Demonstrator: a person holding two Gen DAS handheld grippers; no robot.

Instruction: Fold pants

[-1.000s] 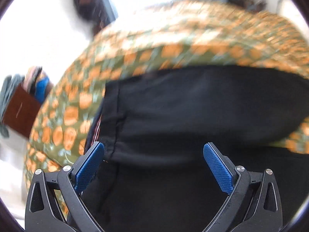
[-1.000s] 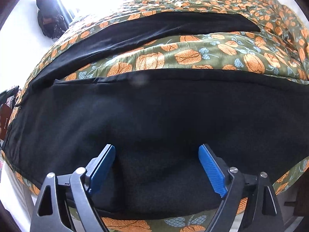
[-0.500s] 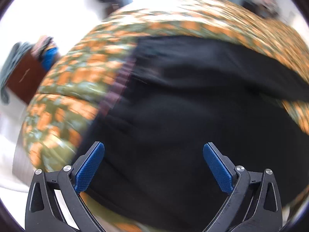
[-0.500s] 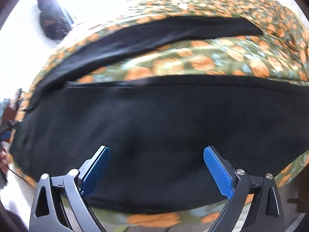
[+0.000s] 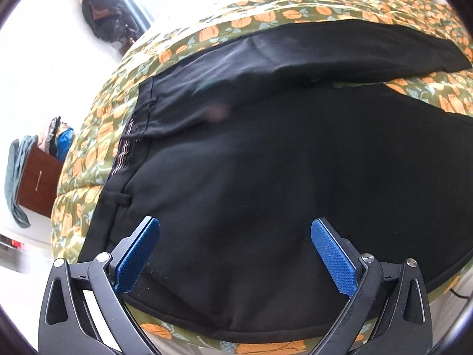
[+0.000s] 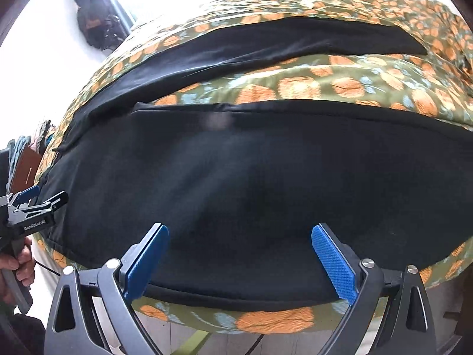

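Both the left gripper [image 5: 235,254] and right gripper [image 6: 239,261] hover wide over black fabric pants [image 5: 266,177]; a shallow pinch probably snags the orange-floral bedspread [image 6: 295,85] beneath.

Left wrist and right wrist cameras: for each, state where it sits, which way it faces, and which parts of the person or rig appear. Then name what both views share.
Left wrist view: sits on the left gripper, looking forward between its open blue fingers at the waistband end of the black pants.
Right wrist view: sits on the right gripper, open, facing the pant legs; the person's hand shows at the left edge.
Shared: the pants, the floral bedspread.
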